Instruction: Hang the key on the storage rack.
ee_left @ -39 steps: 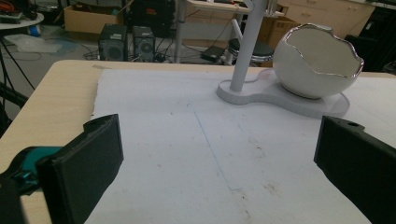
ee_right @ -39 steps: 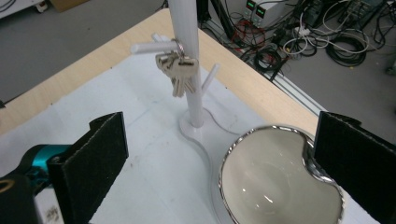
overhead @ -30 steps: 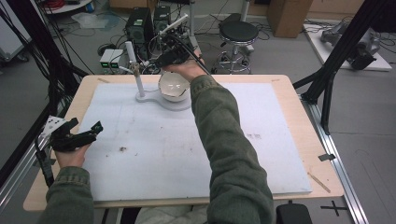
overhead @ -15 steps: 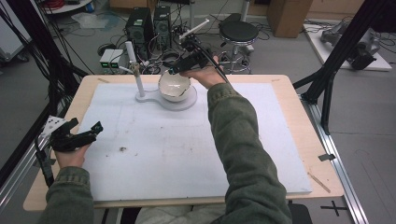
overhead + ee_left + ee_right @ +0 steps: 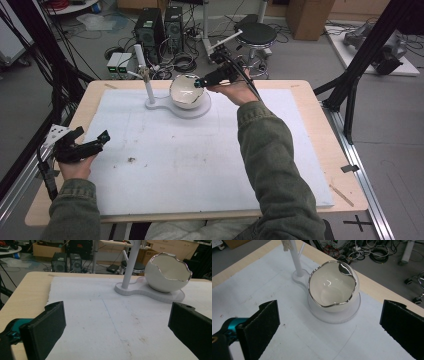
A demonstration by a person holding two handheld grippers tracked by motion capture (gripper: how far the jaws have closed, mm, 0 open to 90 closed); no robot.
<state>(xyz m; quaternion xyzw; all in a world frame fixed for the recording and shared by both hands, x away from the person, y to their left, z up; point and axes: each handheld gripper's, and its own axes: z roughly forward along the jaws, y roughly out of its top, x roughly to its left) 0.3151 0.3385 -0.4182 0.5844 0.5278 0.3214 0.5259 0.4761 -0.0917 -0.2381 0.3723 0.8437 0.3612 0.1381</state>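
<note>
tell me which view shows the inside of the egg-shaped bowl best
The right gripper view: it looks down into the egg-shaped bowl, showing its empty glossy interior and jagged silver rim. The left gripper view shows it side-on, mostly the outer wall. The high view shows it small, beside the right gripper.

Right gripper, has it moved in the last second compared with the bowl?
Yes. The right gripper has shifted right and toward the table's far edge, from over the bowl to beside its right rim.

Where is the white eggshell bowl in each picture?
High view: the bowl sits at the table's far side, top middle, by the right gripper.
Left gripper view: top right.
Right gripper view: centre.
Shared landmark: the white post rising from the same base beside it.
</note>
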